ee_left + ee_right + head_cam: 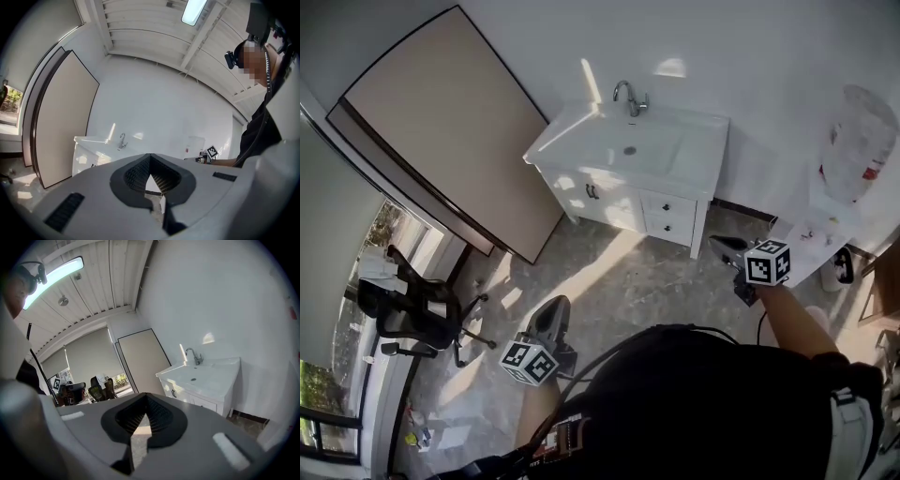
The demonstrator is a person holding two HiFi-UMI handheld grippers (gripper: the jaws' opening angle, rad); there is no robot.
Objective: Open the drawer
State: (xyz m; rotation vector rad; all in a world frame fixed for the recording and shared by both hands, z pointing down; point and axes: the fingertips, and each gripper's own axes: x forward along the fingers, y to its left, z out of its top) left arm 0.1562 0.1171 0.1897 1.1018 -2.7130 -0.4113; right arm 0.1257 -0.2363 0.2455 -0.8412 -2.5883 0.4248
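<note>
White vanity [628, 155] stands well ahead, its drawer [669, 206] shut — left gripper [551, 317] and right gripper [727, 246] both empty, fingers [164, 418] closed. Best approach squarely, open up, then pinch the knob [667, 204].

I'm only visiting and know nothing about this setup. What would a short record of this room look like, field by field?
Furniture: white sink cabinet with a chrome tap, against the wall
Drawers: two small white drawers with dark knobs at the cabinet's right side, both closed
Left tongs: shut, empty, well short of the cabinet
Right tongs: shut, empty, touching nothing
Also there: tall beige board against the wall; black office chair
</note>
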